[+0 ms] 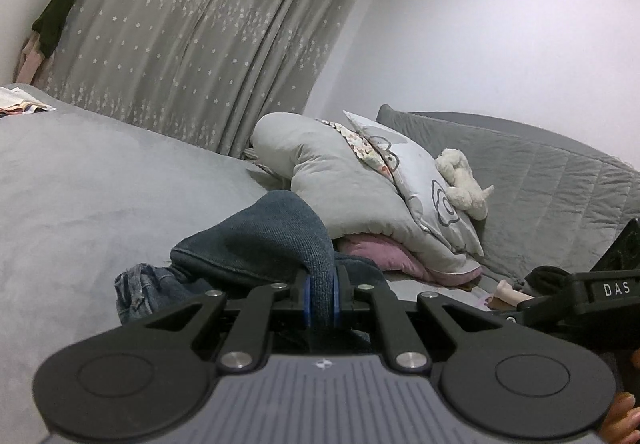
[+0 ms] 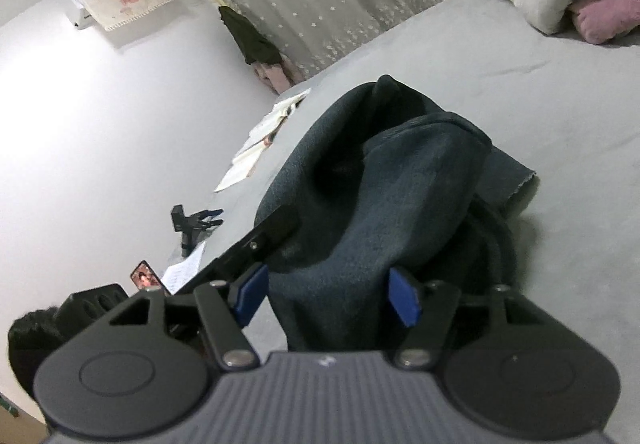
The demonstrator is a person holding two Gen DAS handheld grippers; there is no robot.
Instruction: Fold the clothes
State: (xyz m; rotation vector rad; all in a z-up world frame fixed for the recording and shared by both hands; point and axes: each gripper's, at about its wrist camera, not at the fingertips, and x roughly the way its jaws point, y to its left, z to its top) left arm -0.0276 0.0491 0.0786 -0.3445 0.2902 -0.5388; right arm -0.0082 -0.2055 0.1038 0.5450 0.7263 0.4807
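At the bottom centre of its view, the left hand-held gripper (image 1: 320, 296) pinches a ridge of the dark blue garment (image 1: 256, 240) between its blue pads. The right hand-held gripper (image 2: 326, 298) stands spread, with the same garment (image 2: 384, 204) bunched between its pads, not clamped. The garment lies heaped mid-frame on the grey bed (image 2: 520, 56). Farther back sit pillows (image 1: 348, 180). With only one grip, lifting may let the heap sag and twist, spoiling the fold.
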